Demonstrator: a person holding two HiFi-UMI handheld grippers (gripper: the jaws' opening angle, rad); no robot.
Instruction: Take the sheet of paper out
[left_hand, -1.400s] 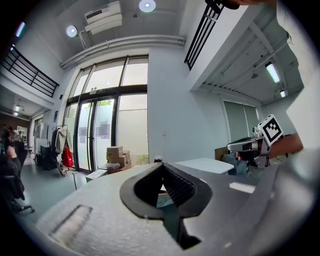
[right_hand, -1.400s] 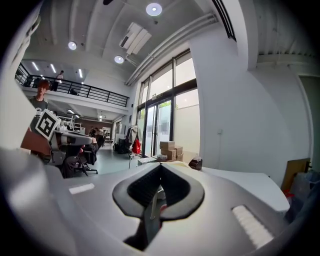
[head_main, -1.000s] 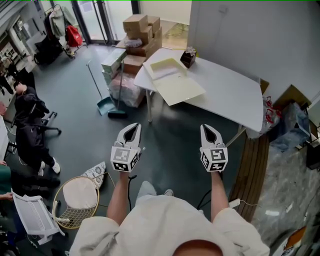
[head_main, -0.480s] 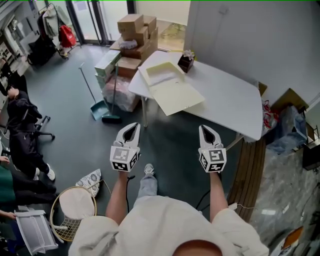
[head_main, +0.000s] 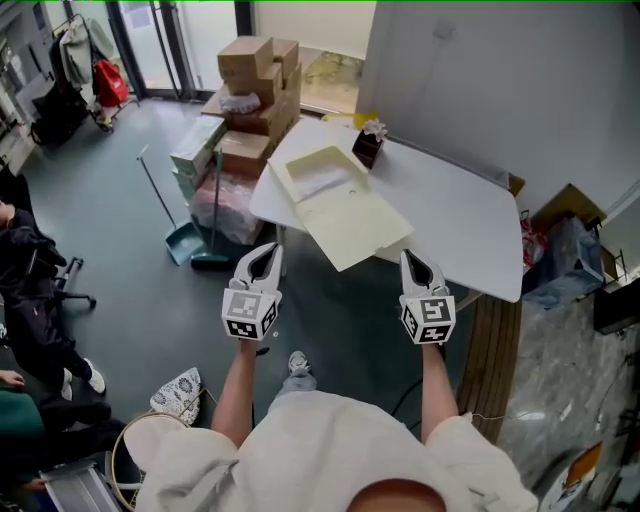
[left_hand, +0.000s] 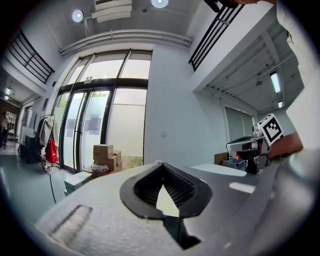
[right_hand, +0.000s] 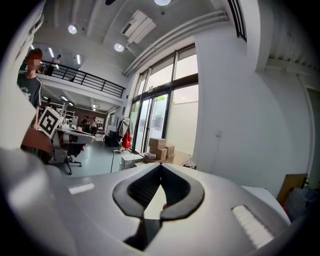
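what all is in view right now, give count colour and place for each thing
table: one, white, by the wall ahead of the person
flat box: one, pale yellow, open on the table's near left part, flap over the edge
sheet of paper: one, white, lying in the box's tray
flower pot: one, dark brown, on the table behind the box
cardboard boxes: a stack, brown, on the floor left of the table
dustpan: one, teal, on the floor left of the table
bag: one, red, far left by the glass doors
seated person: one, dark clothes, left edge
left gripper: one, grey, shut and empty, short of the table
right gripper: one, grey, shut and empty, short of the table
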